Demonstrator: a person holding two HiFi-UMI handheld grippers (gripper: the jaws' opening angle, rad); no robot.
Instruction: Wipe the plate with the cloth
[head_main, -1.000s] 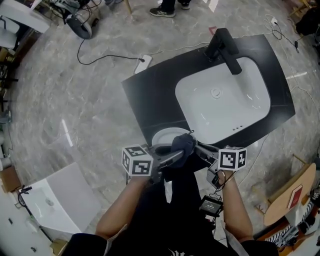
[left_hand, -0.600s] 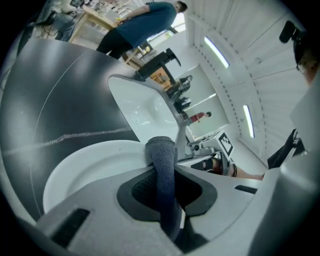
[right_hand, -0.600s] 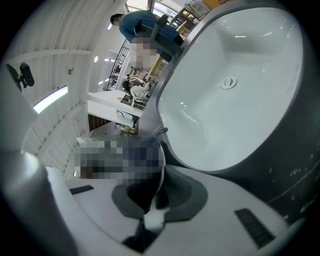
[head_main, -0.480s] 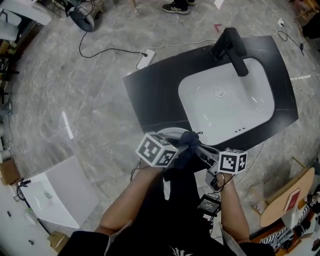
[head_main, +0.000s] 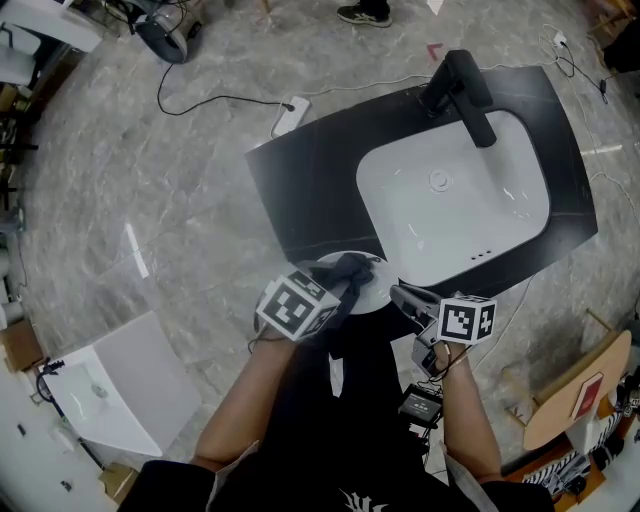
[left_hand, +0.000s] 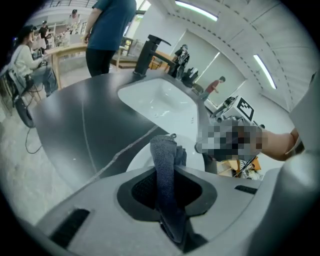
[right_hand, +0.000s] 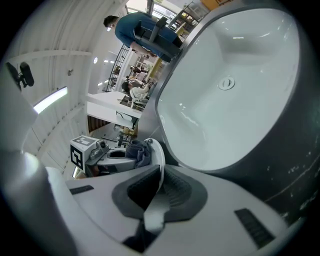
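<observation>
Cloth (left_hand: 164, 165) pinched tight in my left gripper (head_main: 322, 297), now over the plate's left part — compared with half a second ago, it sits farther from the right gripper (head_main: 410, 302). Plate (head_main: 375, 291) is clamped by its rim in the right jaws, at the counter's (head_main: 300, 190) front edge beside the sink (head_main: 450, 200). I judge one stroke across the plate complete — wiping continues.

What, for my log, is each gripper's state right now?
Left gripper: shut on the cloth.
Right gripper: shut on the plate, at its rim.
</observation>
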